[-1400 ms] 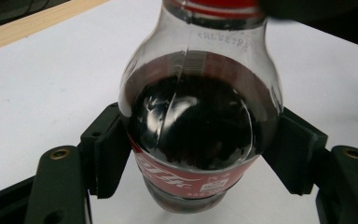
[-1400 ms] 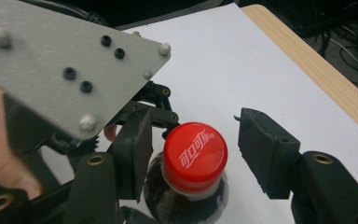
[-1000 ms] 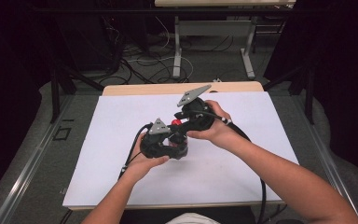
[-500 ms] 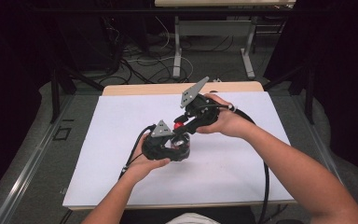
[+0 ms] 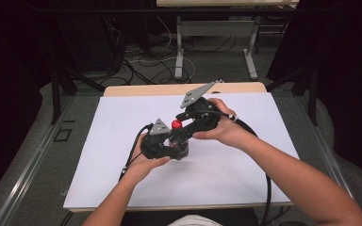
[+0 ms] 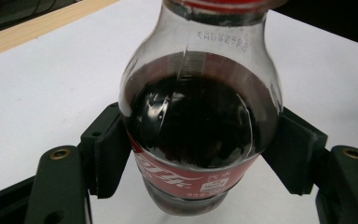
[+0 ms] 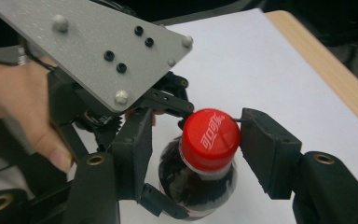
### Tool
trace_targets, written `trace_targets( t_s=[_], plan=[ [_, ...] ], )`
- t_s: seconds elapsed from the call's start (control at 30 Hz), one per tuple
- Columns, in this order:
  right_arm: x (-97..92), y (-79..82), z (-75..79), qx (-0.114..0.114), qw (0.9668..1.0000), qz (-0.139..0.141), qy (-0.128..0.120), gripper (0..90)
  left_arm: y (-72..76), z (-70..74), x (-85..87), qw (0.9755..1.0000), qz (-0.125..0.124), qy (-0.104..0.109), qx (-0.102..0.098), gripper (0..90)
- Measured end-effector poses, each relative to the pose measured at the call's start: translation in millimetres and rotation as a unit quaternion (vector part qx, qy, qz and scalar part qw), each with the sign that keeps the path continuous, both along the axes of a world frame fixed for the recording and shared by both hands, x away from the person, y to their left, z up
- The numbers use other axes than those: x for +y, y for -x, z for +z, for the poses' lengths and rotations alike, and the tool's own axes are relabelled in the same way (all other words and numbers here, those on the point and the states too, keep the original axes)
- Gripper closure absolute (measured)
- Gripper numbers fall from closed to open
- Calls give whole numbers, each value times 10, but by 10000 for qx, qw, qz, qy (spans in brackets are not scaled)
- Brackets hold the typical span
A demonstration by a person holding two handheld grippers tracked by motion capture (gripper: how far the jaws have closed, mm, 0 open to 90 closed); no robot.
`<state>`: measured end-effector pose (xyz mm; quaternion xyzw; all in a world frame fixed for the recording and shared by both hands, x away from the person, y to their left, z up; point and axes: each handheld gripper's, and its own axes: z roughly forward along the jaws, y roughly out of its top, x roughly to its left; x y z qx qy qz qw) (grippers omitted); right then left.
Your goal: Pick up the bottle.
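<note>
Left gripper [image 5: 169, 147] clamps a small bottle on the white sheet [image 5: 99, 141]. Right gripper [image 5: 181, 126] sits at its red cap [image 5: 176, 124], jaws just opening.

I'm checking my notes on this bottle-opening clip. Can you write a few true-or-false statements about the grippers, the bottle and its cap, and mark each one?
1. The left gripper is clamped on the cola bottle. True.
2. The red cap is already off the bottle. False: it sits on the neck.
3. The right gripper squeezes the cap tightly. False: its jaws stand either side of the cap with gaps showing; they have just been opening.
4. The bottle holds dark liquid. True.
5. The bottle stands on a bare wooden top. False: it stands on the white sheet that covers most of the table.
</note>
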<state>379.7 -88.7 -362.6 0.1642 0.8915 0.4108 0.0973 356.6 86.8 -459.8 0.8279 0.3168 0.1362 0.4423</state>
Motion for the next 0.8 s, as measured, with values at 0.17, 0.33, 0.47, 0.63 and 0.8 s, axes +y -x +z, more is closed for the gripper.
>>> trace_targets(
  t_s=[0.17,0.33,0.47,0.63,0.8],
  plan=[
    [36,59,-41,-199,9993,-322,63,518,7,9,-5,10000,7,-3,11,305],
    [69,52,-55,-144,9993,-351,1,517,9,19,-14,10000,-63,-71,-8,305],
    [100,3,-56,-72,9996,-274,22,554,16,12,-25,10000,-44,-17,7,305],
    [97,-105,-16,37,9997,156,209,608,18,14,-23,9999,-116,-70,18,305],
    [83,-242,22,22,9906,1201,652,610,30,-9,-62,9996,-231,-133,72,305]
  ],
)
